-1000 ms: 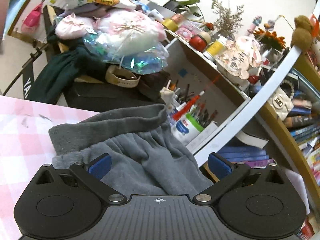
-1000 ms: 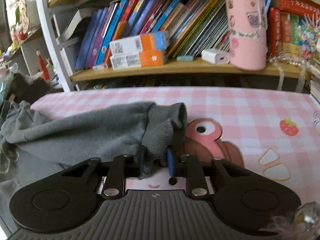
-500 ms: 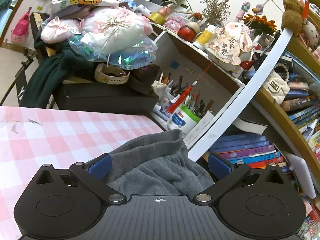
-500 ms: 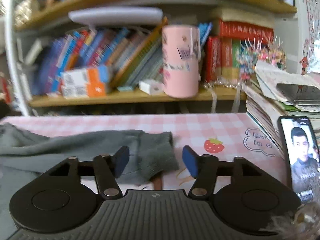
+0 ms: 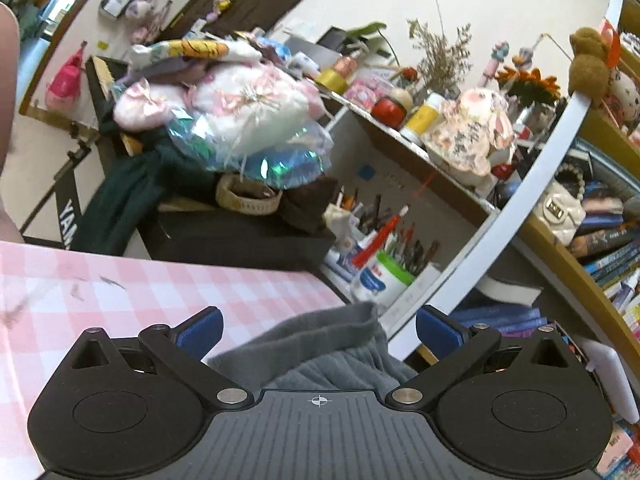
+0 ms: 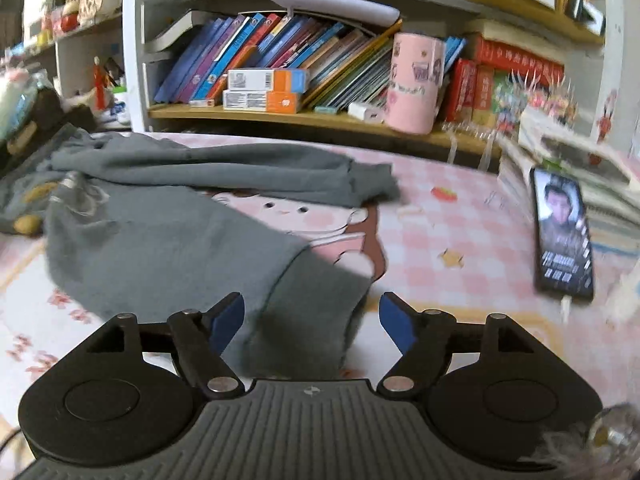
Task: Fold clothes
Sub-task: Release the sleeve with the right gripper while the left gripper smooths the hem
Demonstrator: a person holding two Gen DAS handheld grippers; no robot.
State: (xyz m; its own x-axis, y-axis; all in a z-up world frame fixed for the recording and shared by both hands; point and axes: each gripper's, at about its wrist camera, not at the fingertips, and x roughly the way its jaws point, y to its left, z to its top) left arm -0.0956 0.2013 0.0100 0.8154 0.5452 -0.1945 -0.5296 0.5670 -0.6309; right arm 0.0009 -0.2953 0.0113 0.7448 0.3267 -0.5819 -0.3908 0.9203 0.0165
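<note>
So the grey sweatpants [image 6: 160,240] are spread out on the surface [image 6: 460,232], which has a pink checked cover with a cartoon face printed on it. One leg runs along the back, close to the bookshelf [image 6: 320,120], and its cuff ends near a little strawberry print. The other leg comes toward the camera, and its cuff sits right between the blue pads of the right tongs [image 6: 311,316]. Those tongs are opening as we speak, and the pads aren't pressing on the cloth, there's a visible gap on both sides. The picture is a bit smeared there, so I can't say whether the cuff lies flat or is bunched.

Left side: the left tongs [image 5: 318,326] are spread wide too, with the waistband end of the sweatpants [image 5: 320,344] bunched up between the pads, not pinched by either. That end sits near the edge of the surface, just in front of a white pen pot [image 5: 380,280] stuffed with pens.

Other stuff around: a phone [image 6: 562,236] lying face up with its screen on, off to the right next to a stack of books, and a pink cylinder tin [image 6: 414,84] on the shelf. Behind the left side there's a heap of plush toys [image 5: 240,100] on a dark box.
</note>
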